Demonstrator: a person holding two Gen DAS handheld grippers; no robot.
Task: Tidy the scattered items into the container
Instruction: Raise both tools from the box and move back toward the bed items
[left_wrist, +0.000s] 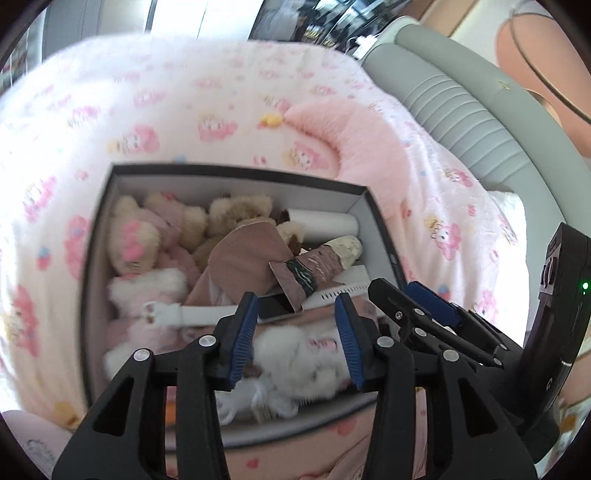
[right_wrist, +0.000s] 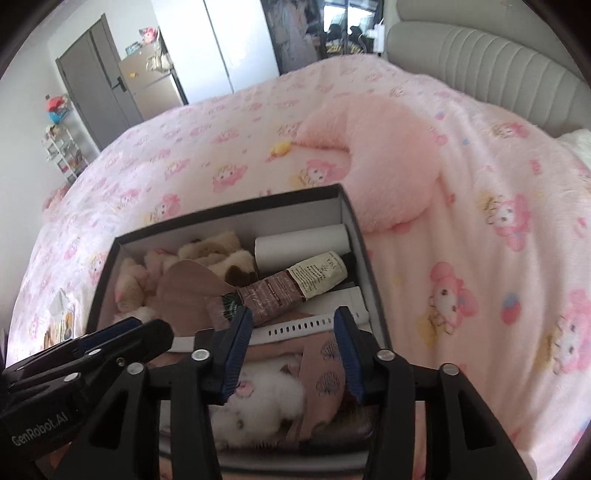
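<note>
A black open box (left_wrist: 236, 172) (right_wrist: 354, 218) sits on the bed and holds plush toys, a brown tube (left_wrist: 321, 264) (right_wrist: 291, 284), a white roll (left_wrist: 325, 221) (right_wrist: 301, 245), a white watch strap (right_wrist: 306, 326) and a white plush (left_wrist: 295, 350) (right_wrist: 258, 402). My left gripper (left_wrist: 293, 332) is open and empty above the box's near end. My right gripper (right_wrist: 293, 345) is open and empty above the same end. Each gripper shows in the other's view, the right one (left_wrist: 428, 310) and the left one (right_wrist: 110, 343).
A pink crescent plush cushion (left_wrist: 354, 147) (right_wrist: 388, 162) lies on the pink patterned bedspread (right_wrist: 498, 258) beyond the box. A small yellow item (right_wrist: 280, 148) lies next to the cushion's tip. The grey padded headboard (right_wrist: 480, 59) is at the right. A small packet (right_wrist: 61, 317) lies left of the box.
</note>
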